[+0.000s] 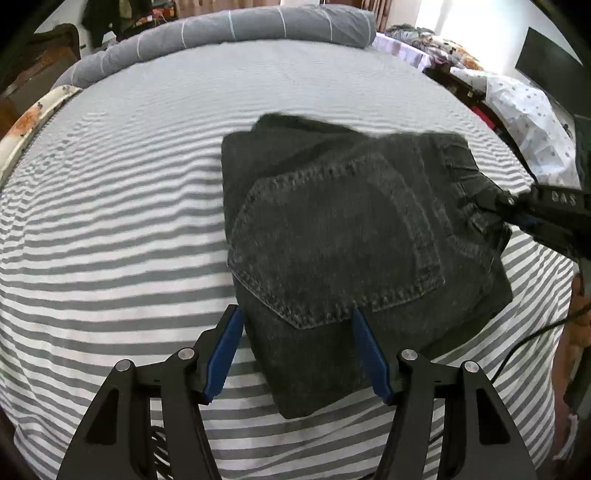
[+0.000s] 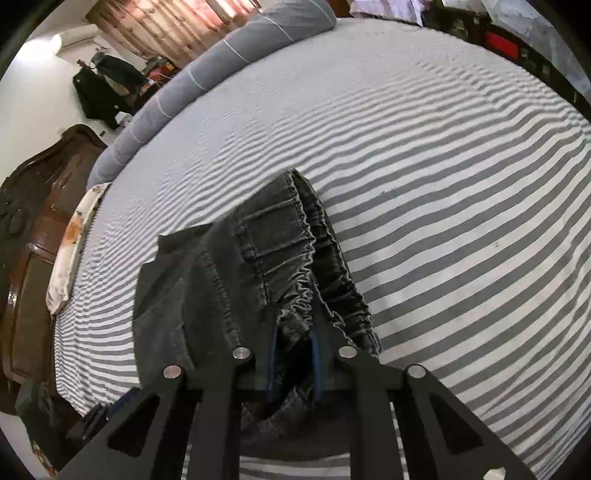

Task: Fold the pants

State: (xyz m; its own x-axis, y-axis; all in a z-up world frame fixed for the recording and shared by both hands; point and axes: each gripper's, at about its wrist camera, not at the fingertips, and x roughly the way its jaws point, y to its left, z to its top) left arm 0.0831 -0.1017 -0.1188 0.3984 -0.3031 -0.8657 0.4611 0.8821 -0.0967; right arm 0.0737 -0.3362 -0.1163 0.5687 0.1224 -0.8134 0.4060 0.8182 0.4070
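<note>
Dark grey denim pants (image 1: pixel 332 229) lie folded into a thick packet on the striped bed sheet (image 1: pixel 110 221), back pocket facing up. My left gripper (image 1: pixel 297 328) is open. Its blue pads (image 1: pixel 225 354) straddle the packet's near corner without pressing it. My right gripper (image 2: pixel 294 350) is shut on the gathered elastic waistband of the pants (image 2: pixel 221 288), with cloth bunched between its narrow pads. In the left wrist view the right gripper (image 1: pixel 495 206) comes in from the right and pinches the waistband edge.
A rolled grey duvet (image 1: pixel 236 29) lies across the head of the bed. A floral pillow (image 2: pixel 70 251) sits at the bed's left edge beside a dark wooden wardrobe (image 2: pixel 33 229). Piled clothes (image 1: pixel 524 110) and a black cable (image 1: pixel 532 332) are on the right.
</note>
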